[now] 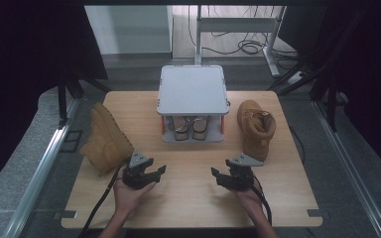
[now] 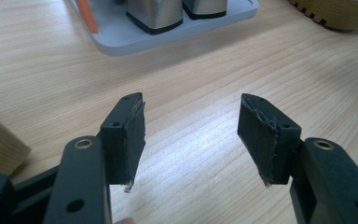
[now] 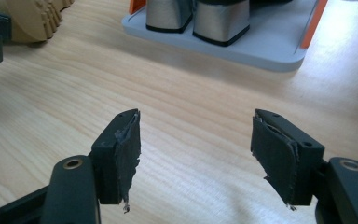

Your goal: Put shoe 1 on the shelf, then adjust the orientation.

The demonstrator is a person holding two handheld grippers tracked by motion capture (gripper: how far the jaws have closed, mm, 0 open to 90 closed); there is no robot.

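Two hand-held grippers sit low over the near half of the wooden table (image 1: 188,198), forearms entering from the bottom edge of the high view.

1. Left gripper (image 1: 159,172): held in the left hand (image 1: 129,191), angled inward twd table centre. Jaws spread wide, nothing btwn them; in the left gripper view (image 2: 191,135) bare wood shows in the gap. Pads (image 2: 135,135) look worn, edges frayed.

2. Right gripper (image 1: 217,173): held in the right hand (image 1: 250,196), angled inward, roughly mirroring the left. Jaws wide apart, empty; right gripper view (image 3: 193,149) shows bare wood in the gap. The two grippers face each other, apart, no contact.

3. Grey two-level rack (image 1: 193,89): centre of table, beyond both grippers. Lower shelf carries a pair of shoes (image 1: 191,128), toes twd the person. Orange posts (image 3: 313,23) support the top plate.

4. Tan boot, left (image 1: 105,139): lying near the left table edge, just beside the left gripper.

5. Tan boot, right (image 1: 256,129): right of the rack, upright on its sole, just beyond the right gripper.
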